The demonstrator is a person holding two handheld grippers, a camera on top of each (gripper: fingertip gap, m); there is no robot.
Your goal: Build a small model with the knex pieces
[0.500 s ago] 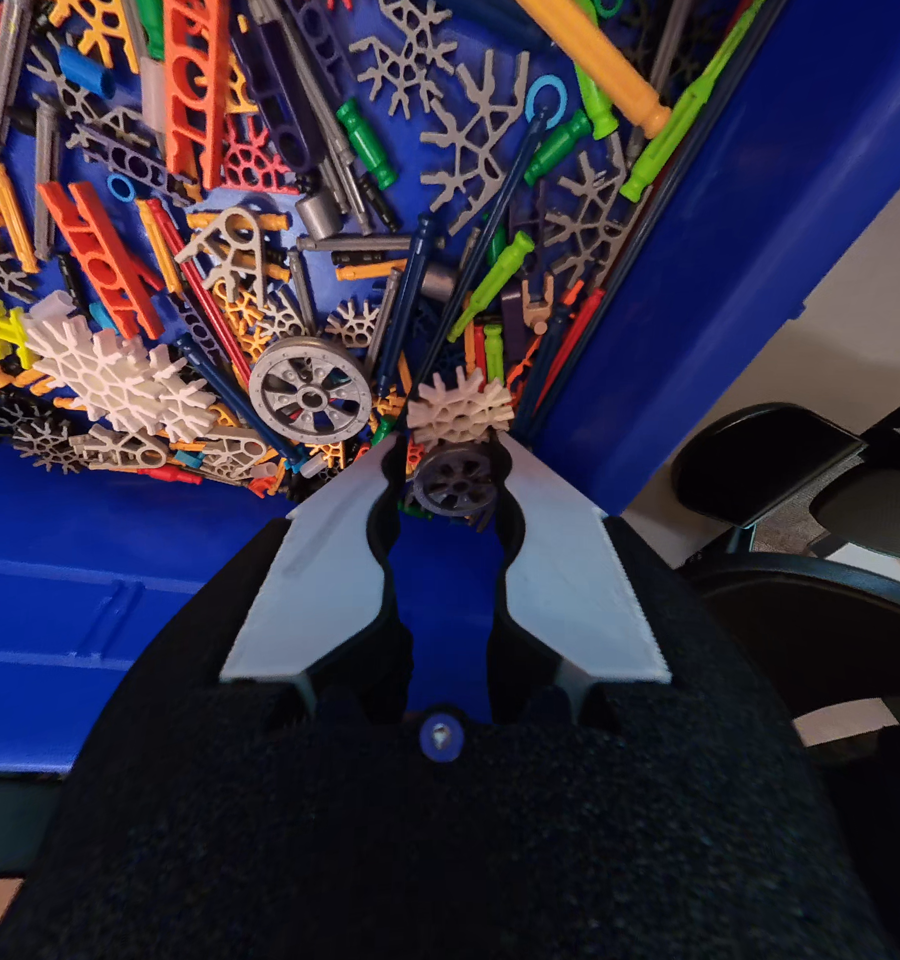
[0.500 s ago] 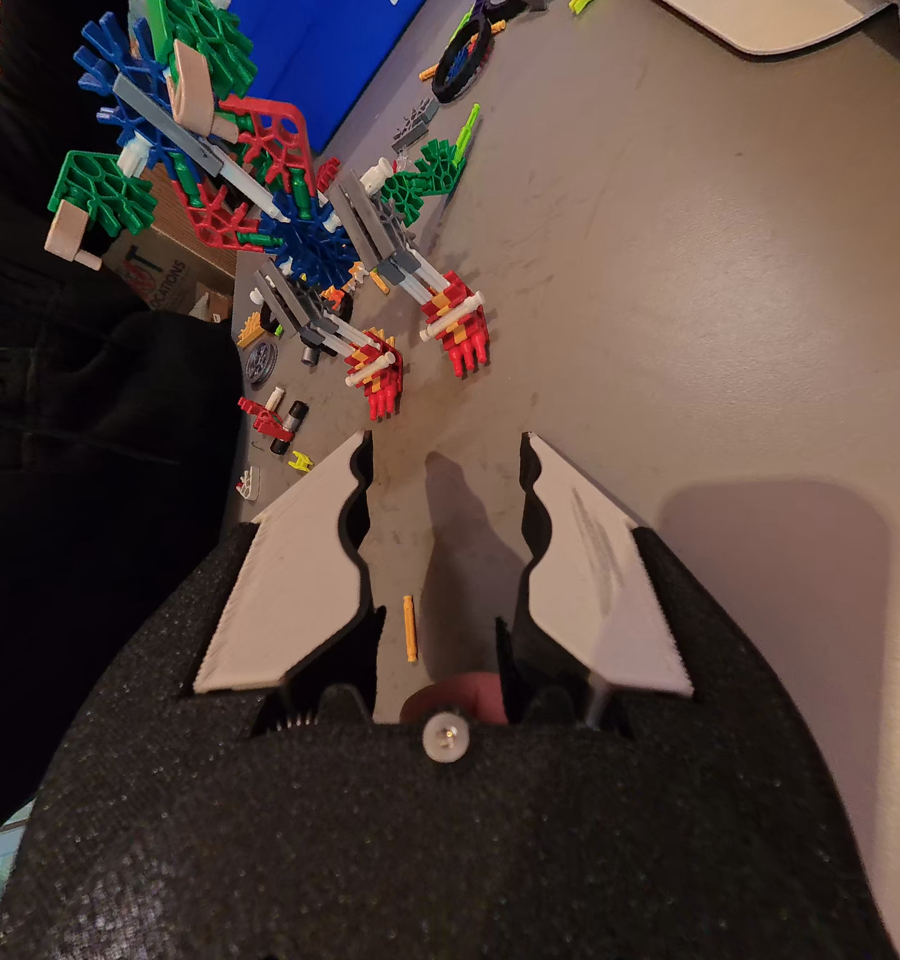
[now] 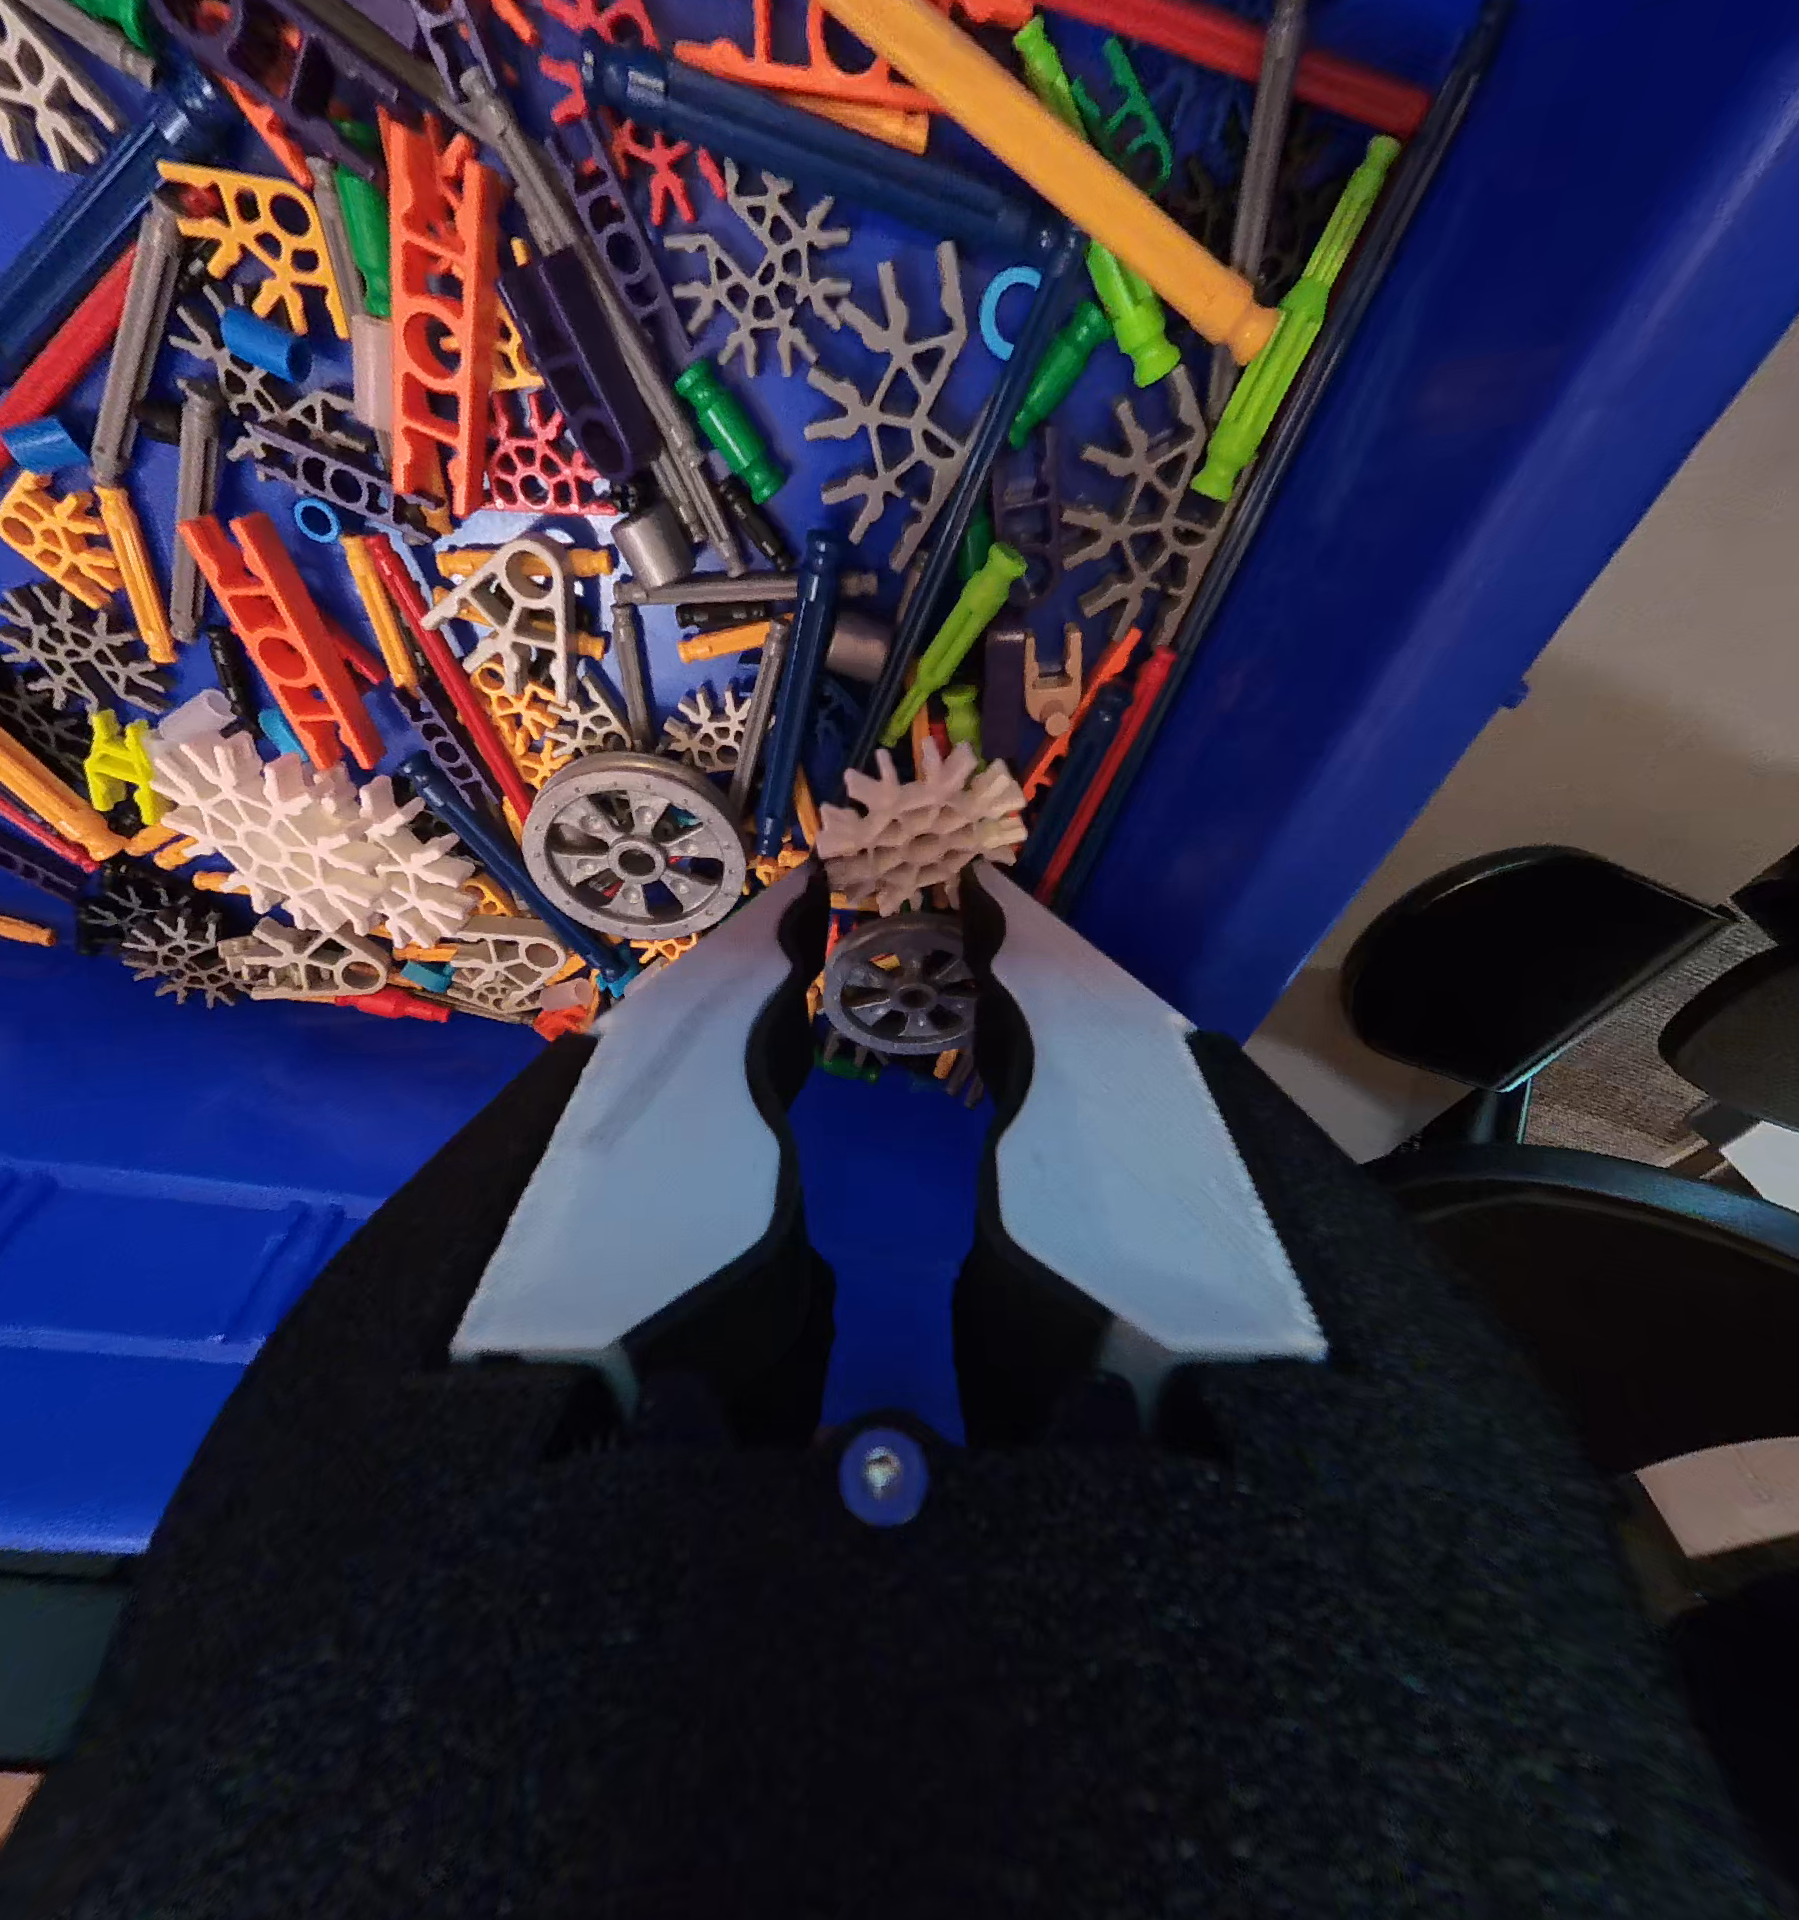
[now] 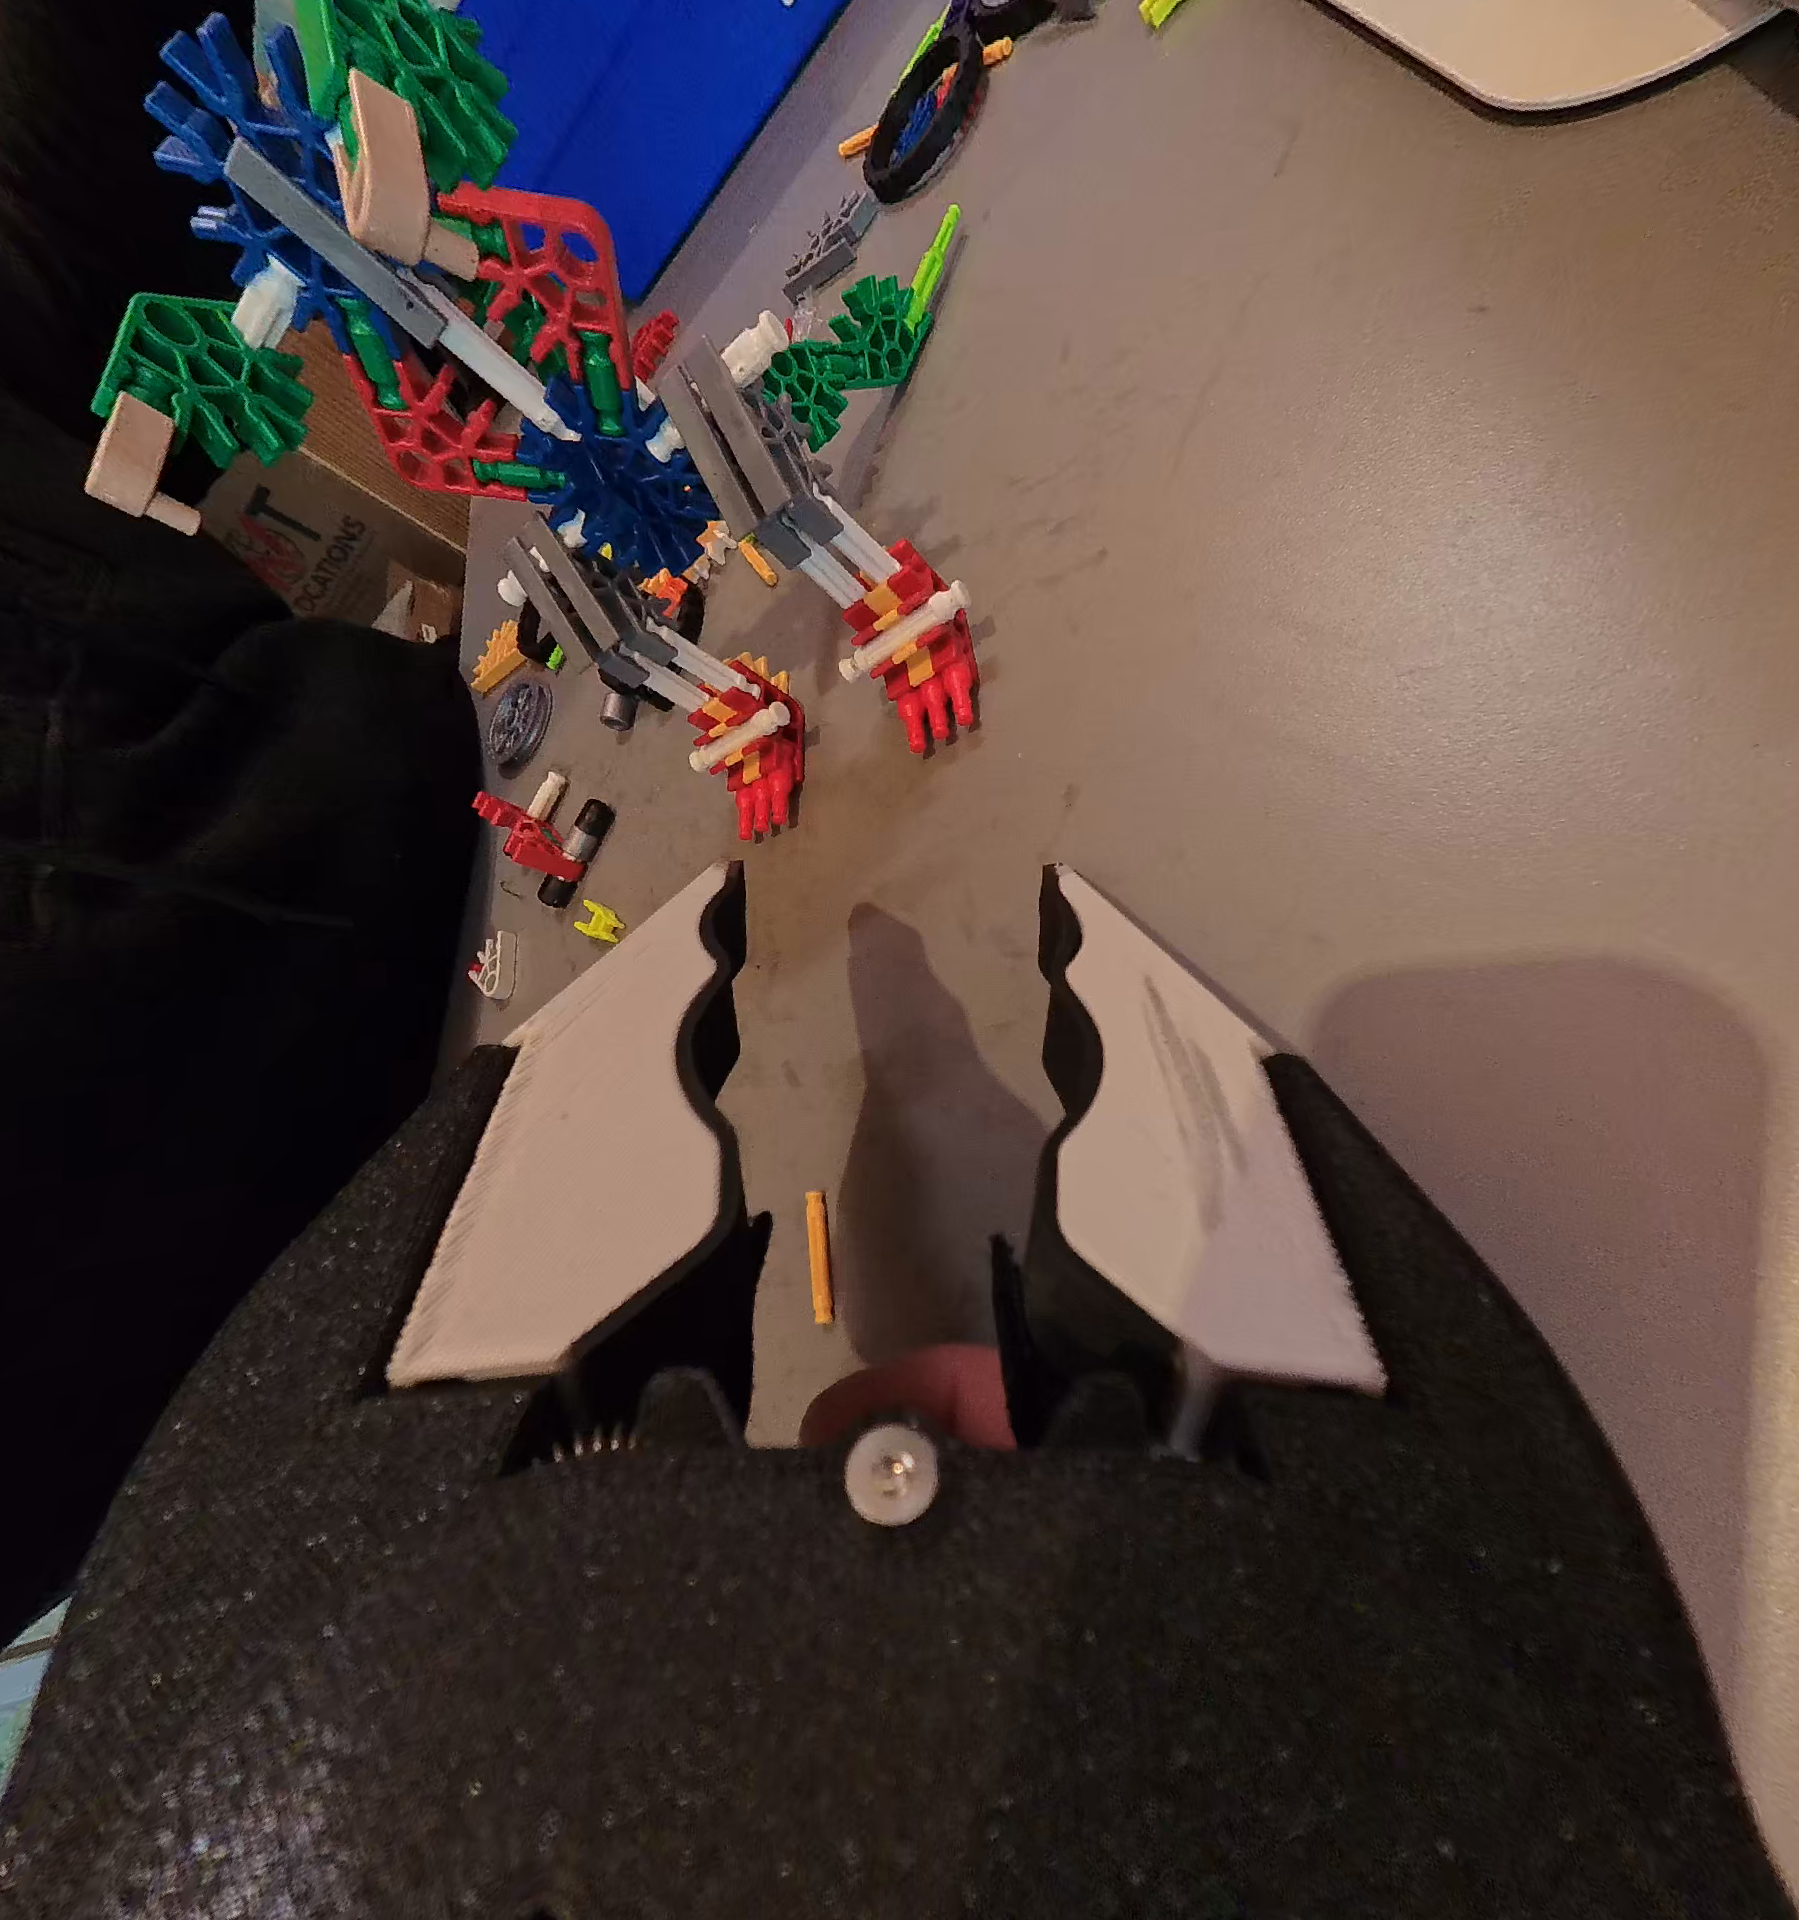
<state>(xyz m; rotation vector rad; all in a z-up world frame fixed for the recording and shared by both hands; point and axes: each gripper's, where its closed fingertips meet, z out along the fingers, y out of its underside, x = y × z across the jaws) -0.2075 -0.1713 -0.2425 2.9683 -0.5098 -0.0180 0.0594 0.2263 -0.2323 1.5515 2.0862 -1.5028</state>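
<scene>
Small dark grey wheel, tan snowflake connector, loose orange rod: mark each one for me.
small dark grey wheel (image 3: 905,1000), left wrist view, on its hub, between the fingers.
tan snowflake connector (image 3: 921,826), left wrist view, on its centre.
loose orange rod (image 4: 819,1257), right wrist view, at mid-length.

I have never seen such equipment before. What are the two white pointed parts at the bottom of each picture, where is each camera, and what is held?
The white parts are the fingers of hand-held grippers; a person carries one in each hand, with a camera on each looking forward along the fingers.

In the left wrist view, the left gripper reaches into a blue bin full of toy construction rods and connectors. Its fingers are close around a small grey wheel; whether they already pinch it I cannot tell. A beige snowflake connector lies just beyond, and a larger grey wheel beside it.

In the right wrist view, the right gripper is open and empty above a grey table. Ahead stands a built model with two red feet; a small orange rod lies between the fingers.
</scene>
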